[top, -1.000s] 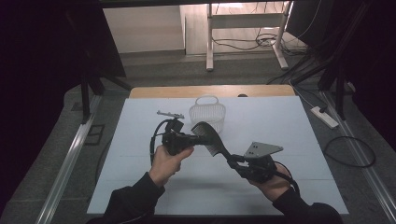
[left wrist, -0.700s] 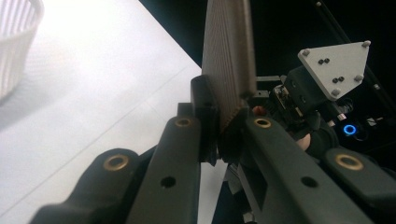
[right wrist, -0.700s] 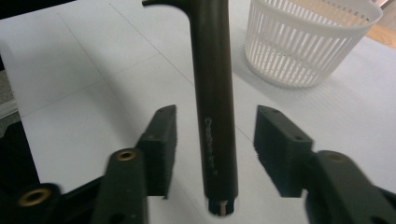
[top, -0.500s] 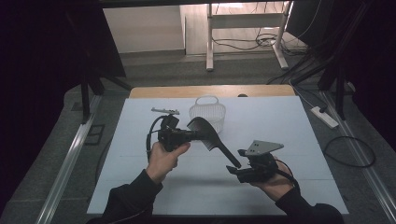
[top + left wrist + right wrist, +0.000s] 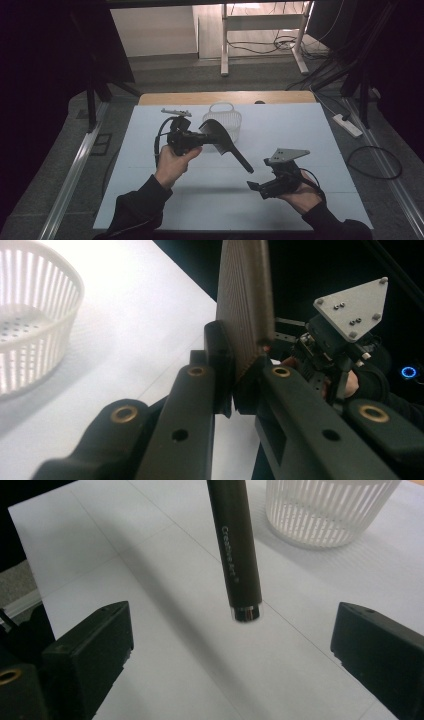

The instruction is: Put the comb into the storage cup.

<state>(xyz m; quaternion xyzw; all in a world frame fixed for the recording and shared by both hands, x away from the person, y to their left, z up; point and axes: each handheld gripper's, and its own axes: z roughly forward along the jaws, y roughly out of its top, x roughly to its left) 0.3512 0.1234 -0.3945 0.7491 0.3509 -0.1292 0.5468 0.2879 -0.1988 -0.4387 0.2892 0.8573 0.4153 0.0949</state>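
The flat black plastic comb with a long round handle [image 5: 222, 140] hangs above the white table [image 5: 320, 150], pinched by the left gripper [image 5: 197, 139]. The right gripper [image 5: 252, 186], at five o'clock, has just been opening, nothing between its jaws. Handover looks done; next, carry it to the white slatted basket [image 5: 225, 119] at twelve o'clock.

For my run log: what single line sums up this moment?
left gripper: shut on black wide-headed brush | right gripper: jaws just opened, brush handle released | white slatted plastic basket: behind

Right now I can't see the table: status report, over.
Left gripper shut on black wide-headed brush, held above the table. Right gripper open, jaws just opened, clear of brush handle. White slatted plastic basket behind; nothing blocking.
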